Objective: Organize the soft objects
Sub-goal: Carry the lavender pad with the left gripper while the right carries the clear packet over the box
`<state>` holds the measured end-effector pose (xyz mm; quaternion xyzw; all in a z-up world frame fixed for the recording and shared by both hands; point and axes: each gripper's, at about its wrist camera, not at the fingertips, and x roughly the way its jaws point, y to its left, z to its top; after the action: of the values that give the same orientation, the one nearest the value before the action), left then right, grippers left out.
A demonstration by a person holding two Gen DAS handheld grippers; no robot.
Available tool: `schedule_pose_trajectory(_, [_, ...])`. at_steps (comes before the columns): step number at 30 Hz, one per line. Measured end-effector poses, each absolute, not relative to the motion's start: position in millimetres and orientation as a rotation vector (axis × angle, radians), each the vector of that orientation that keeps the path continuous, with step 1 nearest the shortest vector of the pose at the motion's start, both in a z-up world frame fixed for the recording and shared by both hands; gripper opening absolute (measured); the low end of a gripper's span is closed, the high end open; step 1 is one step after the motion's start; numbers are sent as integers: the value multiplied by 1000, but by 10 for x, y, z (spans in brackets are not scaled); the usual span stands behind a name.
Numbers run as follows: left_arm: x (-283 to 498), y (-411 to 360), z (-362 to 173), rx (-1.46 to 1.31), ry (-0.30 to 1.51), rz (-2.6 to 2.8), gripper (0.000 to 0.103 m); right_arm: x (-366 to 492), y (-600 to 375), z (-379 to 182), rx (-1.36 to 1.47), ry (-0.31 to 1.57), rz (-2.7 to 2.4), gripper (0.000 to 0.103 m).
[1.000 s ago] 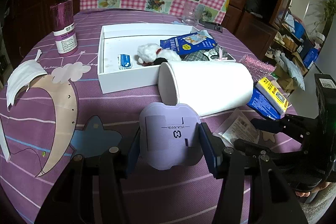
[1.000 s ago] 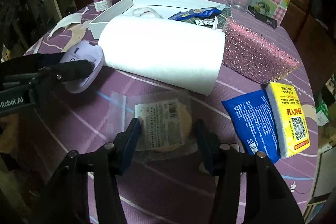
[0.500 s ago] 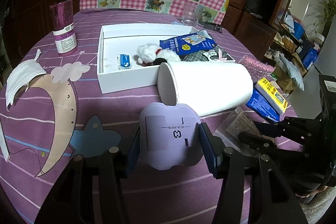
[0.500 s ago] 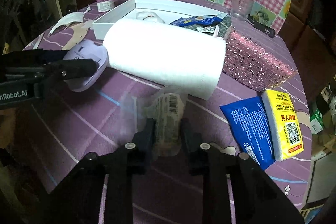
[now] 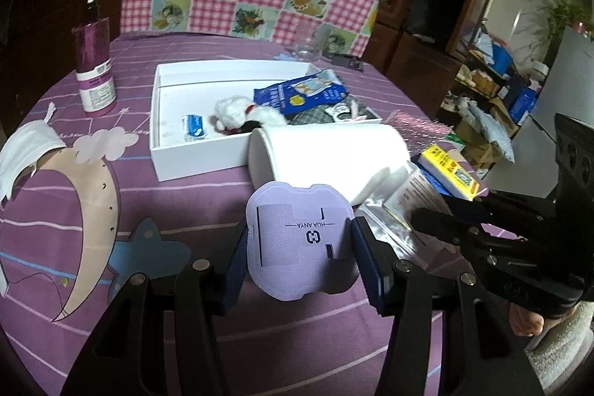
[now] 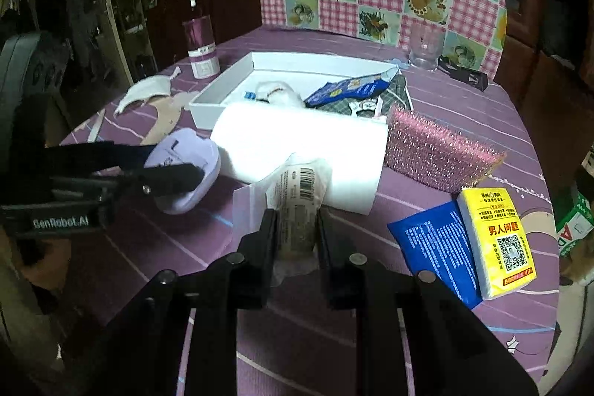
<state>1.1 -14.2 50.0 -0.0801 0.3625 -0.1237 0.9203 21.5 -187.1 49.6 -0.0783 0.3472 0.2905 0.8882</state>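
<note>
My left gripper [image 5: 299,258] is shut on a lilac pouch [image 5: 297,232] printed HUA ANYA, its blue pads pressing both sides just above the purple tablecloth. In the right wrist view the pouch [image 6: 187,145] hangs left of the white paper roll [image 6: 297,140]. My right gripper [image 6: 295,229] is shut on a clear plastic packet [image 6: 300,188] with a beige pad and barcode label inside, held squeezed and upright off the table. From the left wrist view the packet [image 5: 393,214] sits right of the pouch. A white box [image 5: 193,158] behind the roll holds a white plush, a blue pack and dark cloth.
A glittery pink sponge [image 6: 438,151] lies right of the roll, and a yellow tissue pack [image 6: 497,240] and blue packet [image 6: 438,247] sit nearer the table's right edge. At the left are a purple bottle [image 5: 94,73] and a white face mask [image 5: 26,147]. A glass [image 6: 425,47] stands at the back.
The right gripper closed on the clear packet, which lay flat on the table, and lifted it upright. The left gripper kept its hold on the lilac pouch and stayed put.
</note>
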Motion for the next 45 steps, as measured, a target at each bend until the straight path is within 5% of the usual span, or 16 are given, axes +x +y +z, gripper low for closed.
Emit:
schedule_pose_trajectory(22, [62, -198, 1037, -99, 661, -128, 53, 694, -2013, 1031, 47, 862, 546, 23])
schedule_pose_trajectory(45, [1103, -198, 1325, -113, 634, 4, 53, 1764, -1853, 1371, 343, 879, 563, 23])
